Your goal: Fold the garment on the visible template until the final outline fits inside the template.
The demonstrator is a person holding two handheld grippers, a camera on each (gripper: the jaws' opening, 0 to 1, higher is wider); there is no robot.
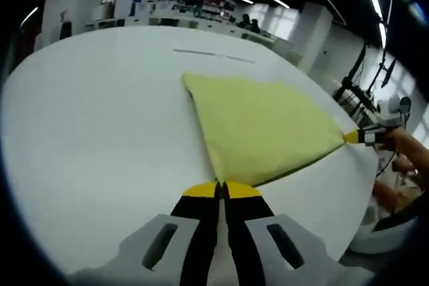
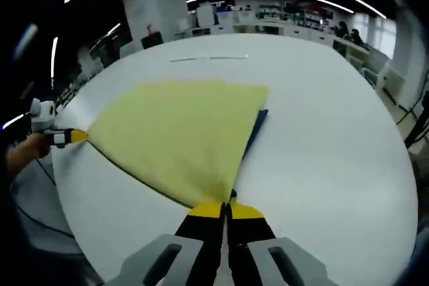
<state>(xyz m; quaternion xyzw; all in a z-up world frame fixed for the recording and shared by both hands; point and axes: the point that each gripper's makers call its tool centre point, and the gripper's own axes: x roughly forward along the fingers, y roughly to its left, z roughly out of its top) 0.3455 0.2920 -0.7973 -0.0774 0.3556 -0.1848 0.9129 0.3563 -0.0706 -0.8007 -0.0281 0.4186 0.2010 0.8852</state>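
- Yellow cloth — the garment — spread flat on the white table, stretched between two corners.
- Left gripper, in the left gripper view: yellow-tipped jaws pressed together at the garment's near corner, clamped on the fabric edge.
- Right gripper, at the far right of that same view: tip meeting the garment's right corner, held by a hand; too small there to tell the jaws' state.
- Right gripper, in the right gripper view: jaws closed, with the garment corner pinched between the yellow tips.
- Blue template peeking out along the garment's right edge, mostly covered by the cloth.
- Left gripper at the left of the right gripper view, its tip on the garment's left corner.
- Thin dark line marked on the table beyond the garment.
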